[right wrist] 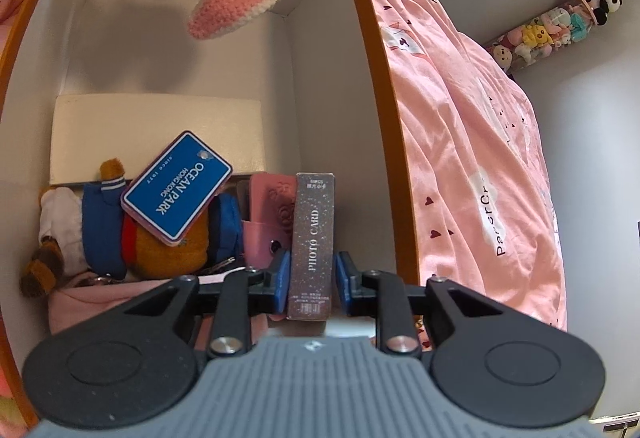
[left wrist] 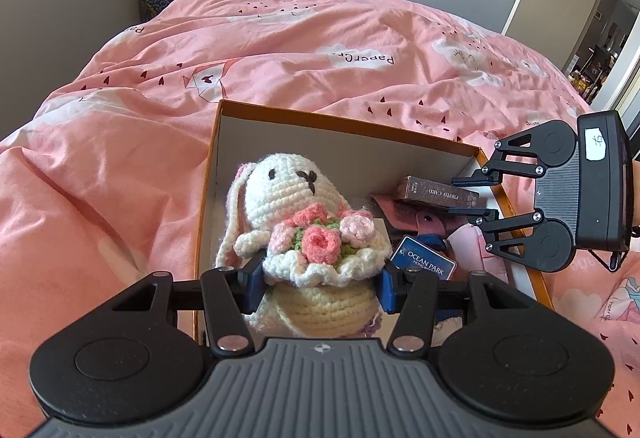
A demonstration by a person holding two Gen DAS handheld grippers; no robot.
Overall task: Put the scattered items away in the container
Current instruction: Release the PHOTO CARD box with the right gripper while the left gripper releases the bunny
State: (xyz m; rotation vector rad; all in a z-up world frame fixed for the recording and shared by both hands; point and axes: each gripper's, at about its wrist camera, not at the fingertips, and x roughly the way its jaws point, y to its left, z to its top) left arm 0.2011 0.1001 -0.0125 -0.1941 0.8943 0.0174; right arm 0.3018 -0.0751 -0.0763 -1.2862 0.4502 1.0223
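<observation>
While the box [left wrist: 460, 153] sits on the pink bedspread [left wrist: 120, 157], both grippers are positioned over its open top.

Left gripper [left wrist: 322, 286]: fingers [left wrist: 253, 288] are spread wide and pinched on the crochet bunny [left wrist: 308, 234]. Blue pads are pressed into the frilled skirt at its waist on either side. Bunny is held upright at the box's left end, head and flower bouquet beyond the fingertips, yellow lower body nearer the camera. Whether its base touches the box floor cannot be told.

Right gripper [right wrist: 310, 280]: fingers [right wrist: 282, 280] are nearly closed around the photo card box [right wrist: 312, 246], which is stood on edge lengthwise between them. Left pad is touching its side; at the right pad a thin gap seems visible, so full contact cannot be confirmed. About half of the card box extends beyond the fingertips into the container, close to the right inner wall.

Already inside the box, as seen from the right wrist: blue Ocean Park tag [right wrist: 178, 185] lying tilted on a plush toy in blue clothing [right wrist: 120, 238], pink embossed pouch [right wrist: 266, 222] just left of the card box, flat white box [right wrist: 156, 133] behind them. A floppy bunny ear is seen hanging at the far end of that view.
</observation>
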